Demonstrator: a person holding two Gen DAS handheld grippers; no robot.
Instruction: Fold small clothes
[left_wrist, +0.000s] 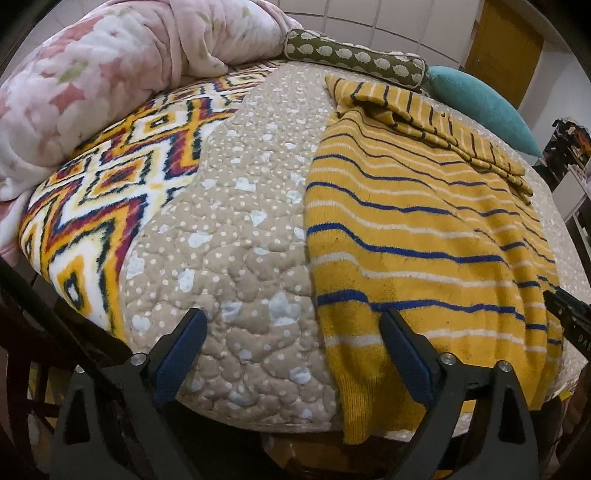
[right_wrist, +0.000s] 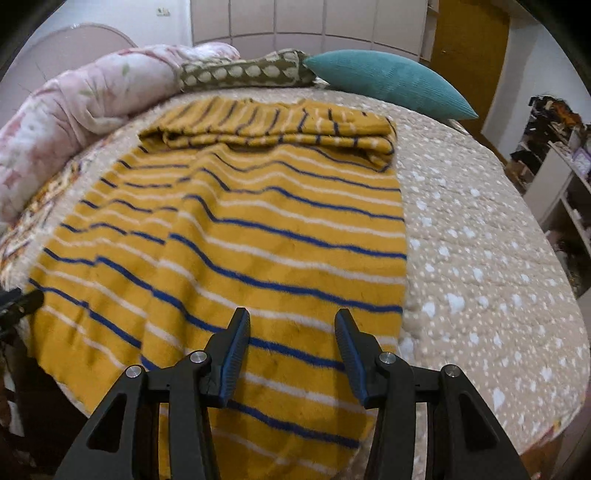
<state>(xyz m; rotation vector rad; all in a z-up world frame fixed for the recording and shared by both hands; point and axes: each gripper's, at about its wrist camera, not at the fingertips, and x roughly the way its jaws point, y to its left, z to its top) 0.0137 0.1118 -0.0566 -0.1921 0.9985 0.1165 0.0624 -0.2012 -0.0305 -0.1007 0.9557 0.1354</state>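
The yellow striped garment (right_wrist: 229, 236) lies spread on the beige quilt (right_wrist: 480, 258), its far end folded over, its near hem hanging off the bed's edge. Above that hem, the right tool (right_wrist: 291, 332) hovers half open, empty. The left tool (left_wrist: 291, 328) gapes wide, empty, straddling the garment's left edge.

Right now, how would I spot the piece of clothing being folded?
Look at the beige quilted bed. Spread across it, short of the teal cushion, lies the yellow garment. Only it has thin blue and white stripes, its far end folded over.
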